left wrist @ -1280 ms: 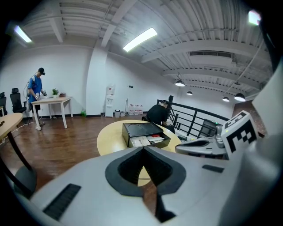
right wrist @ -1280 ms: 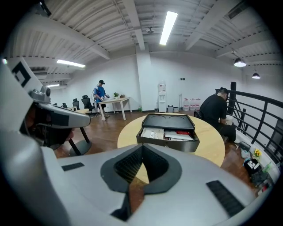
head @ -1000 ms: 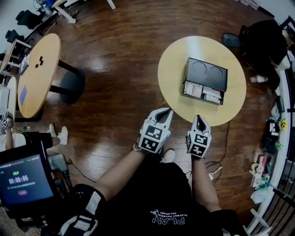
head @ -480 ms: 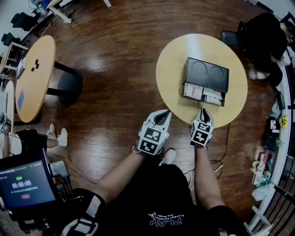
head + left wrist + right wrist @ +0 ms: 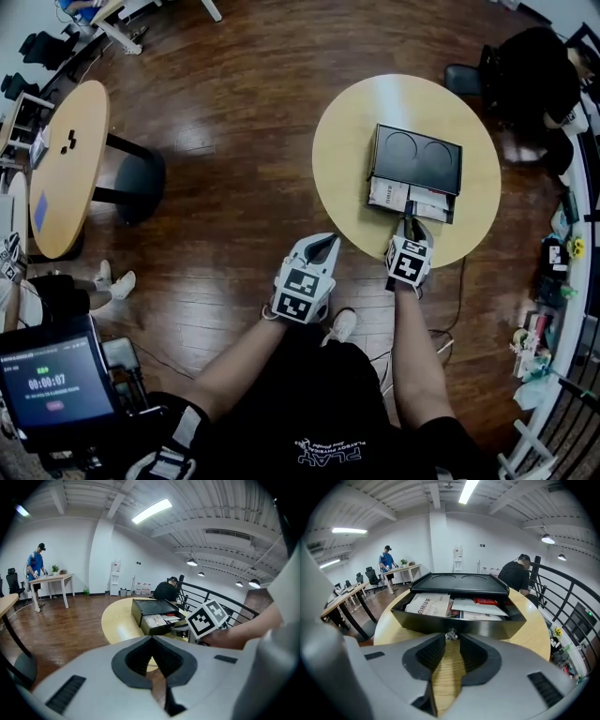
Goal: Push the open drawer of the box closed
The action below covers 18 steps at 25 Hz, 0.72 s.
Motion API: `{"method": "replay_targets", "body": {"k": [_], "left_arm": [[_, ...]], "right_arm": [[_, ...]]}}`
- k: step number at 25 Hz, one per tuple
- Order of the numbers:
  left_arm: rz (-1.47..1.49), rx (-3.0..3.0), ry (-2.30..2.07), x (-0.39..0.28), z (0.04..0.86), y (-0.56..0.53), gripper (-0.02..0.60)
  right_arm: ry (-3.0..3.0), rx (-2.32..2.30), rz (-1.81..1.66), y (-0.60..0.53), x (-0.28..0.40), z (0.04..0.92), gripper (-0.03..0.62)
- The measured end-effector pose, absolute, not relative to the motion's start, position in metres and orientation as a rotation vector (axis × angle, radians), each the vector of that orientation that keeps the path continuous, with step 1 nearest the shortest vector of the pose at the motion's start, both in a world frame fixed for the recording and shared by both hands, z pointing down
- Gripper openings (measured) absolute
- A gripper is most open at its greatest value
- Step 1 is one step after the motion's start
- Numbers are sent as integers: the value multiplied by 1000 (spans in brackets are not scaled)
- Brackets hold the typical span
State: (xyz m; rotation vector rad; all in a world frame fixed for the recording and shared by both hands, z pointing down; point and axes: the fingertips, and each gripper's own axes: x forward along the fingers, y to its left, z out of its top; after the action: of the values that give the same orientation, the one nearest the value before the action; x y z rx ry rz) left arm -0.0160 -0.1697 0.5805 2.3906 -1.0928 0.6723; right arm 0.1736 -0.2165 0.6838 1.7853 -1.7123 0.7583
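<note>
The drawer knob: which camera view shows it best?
The right gripper view: the knob sits close up, just ahead of the open fingers. The head view shows only the drawer from above; the left gripper view shows it small, sideways.

The person wears a black short-sleeved T-shirt (image 5: 328, 394) with white lettering (image 5: 328, 448) at the bottom centre of the head view. Dark shorts (image 5: 159, 459) with white trim show at lower left, and a white shoe (image 5: 342, 325) at centre. The left gripper (image 5: 326, 241) and right gripper (image 5: 412, 223) are light grey with dark ribbed pads (image 5: 429, 652). Each bears a cube (image 5: 302, 288) of black-and-white square markers.
</note>
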Motion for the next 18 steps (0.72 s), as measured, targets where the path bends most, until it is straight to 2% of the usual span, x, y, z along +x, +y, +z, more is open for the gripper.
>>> {"method": "replay_targets", "body": {"k": [18], "left_arm": [[701, 2386, -1107, -27, 585, -166, -3]], "right_arm": [[-1733, 1770, 775, -210, 172, 686, 77]]}}
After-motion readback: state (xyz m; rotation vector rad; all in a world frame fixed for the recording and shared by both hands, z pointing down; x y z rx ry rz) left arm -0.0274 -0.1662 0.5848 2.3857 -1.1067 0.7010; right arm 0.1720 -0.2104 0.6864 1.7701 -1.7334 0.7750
